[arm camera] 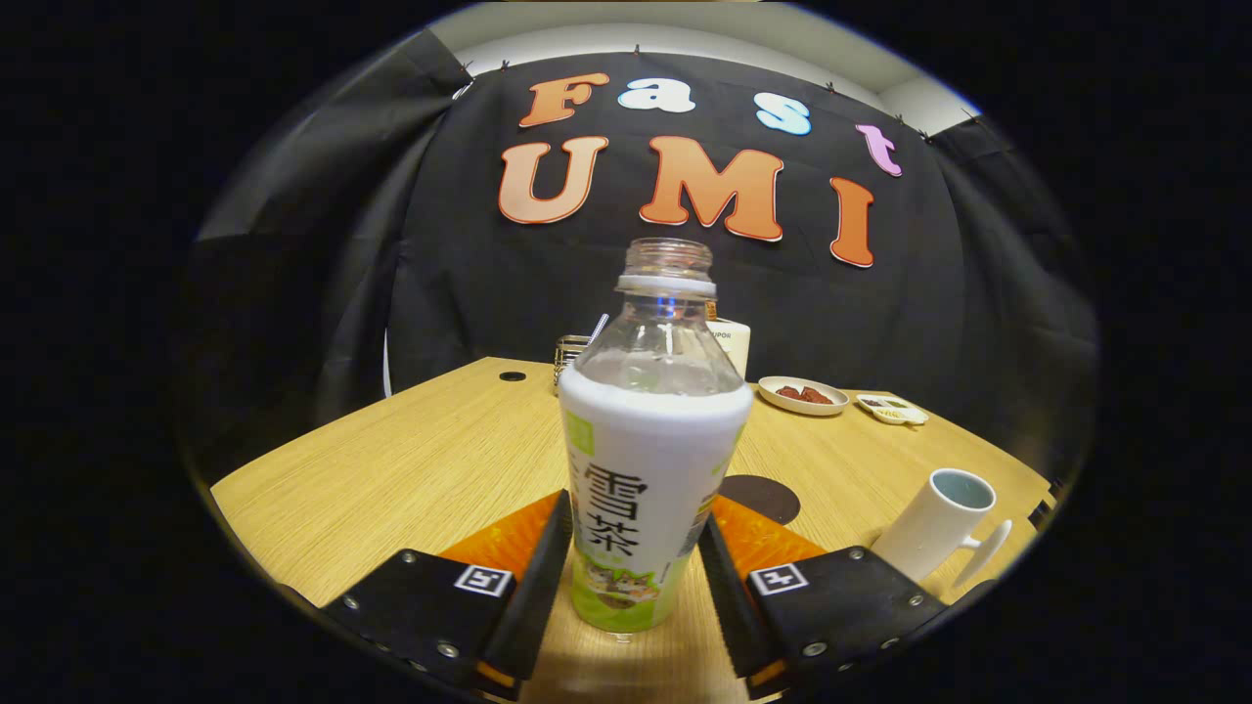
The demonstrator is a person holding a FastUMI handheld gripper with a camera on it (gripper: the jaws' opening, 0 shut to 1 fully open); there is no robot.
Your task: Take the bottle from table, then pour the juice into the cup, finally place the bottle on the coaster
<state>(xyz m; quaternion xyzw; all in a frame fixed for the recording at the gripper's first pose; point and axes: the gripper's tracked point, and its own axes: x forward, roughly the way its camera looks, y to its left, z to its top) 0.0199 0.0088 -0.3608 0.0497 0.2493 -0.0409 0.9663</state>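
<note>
The bottle [648, 460] is being framed upright between the two fingers of the hand-held gripper [636, 572], low on its labelled body, so that the grip falls below the narrow shoulder and the open, capless neck is being kept pointing upward. The fingers are being held close against both sides of the label; whether both are actually pressing on it, or a sliver of gap is being left, cannot be told. The bottle's base appears to be resting on the counter [411, 460], so the taking step is judged to be under way rather than finished.

Just behind the bottle and to its right, a dark round coaster [768, 497] is being left bare, presumably as the final resting place. Further right of the bottle, and nearer, a white cup [937, 528] is standing upright with its mouth open and its handle turned away from the bottle, ready to be poured into. Well beyond the bottle, a dish of red food [803, 395] and a small tray [892, 409] are being kept clear of the working area.
</note>
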